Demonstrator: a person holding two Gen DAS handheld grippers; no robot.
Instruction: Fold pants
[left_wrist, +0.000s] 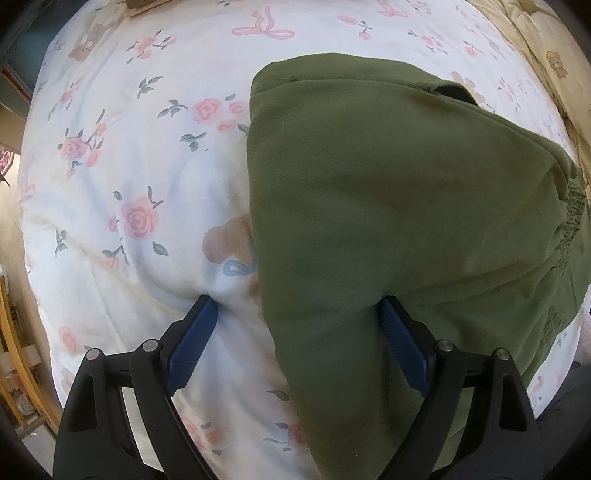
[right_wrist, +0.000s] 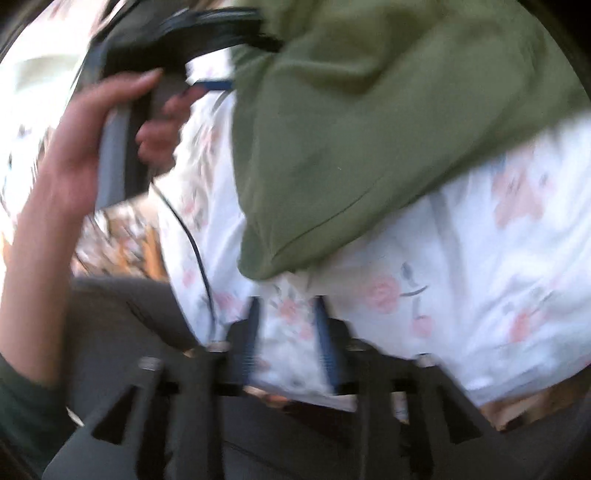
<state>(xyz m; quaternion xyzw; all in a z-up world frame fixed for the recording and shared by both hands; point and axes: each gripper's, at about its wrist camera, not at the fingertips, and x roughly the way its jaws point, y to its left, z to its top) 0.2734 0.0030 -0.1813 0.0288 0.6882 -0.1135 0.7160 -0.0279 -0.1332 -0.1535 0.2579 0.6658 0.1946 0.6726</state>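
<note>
Olive green pants (left_wrist: 399, 221) lie folded on a white floral bed sheet (left_wrist: 129, 177). My left gripper (left_wrist: 299, 310) is open wide, pressed down at the pants' near left edge: its right finger rests on the green cloth, its left finger on the sheet. Nothing is pinched between them. In the blurred right wrist view the pants (right_wrist: 351, 129) lie ahead, one corner pointing toward my right gripper (right_wrist: 288, 306). That gripper is partly open and empty, over the sheet (right_wrist: 480, 295) just short of the corner. A hand holds the left gripper (right_wrist: 210, 85) at upper left.
A cream quilt with bear print (left_wrist: 546, 55) lies at the far right of the bed. Wooden furniture (left_wrist: 14, 350) stands past the bed's left edge. The person's hand (right_wrist: 74, 147) and a dangling cable (right_wrist: 195, 251) are left of the pants.
</note>
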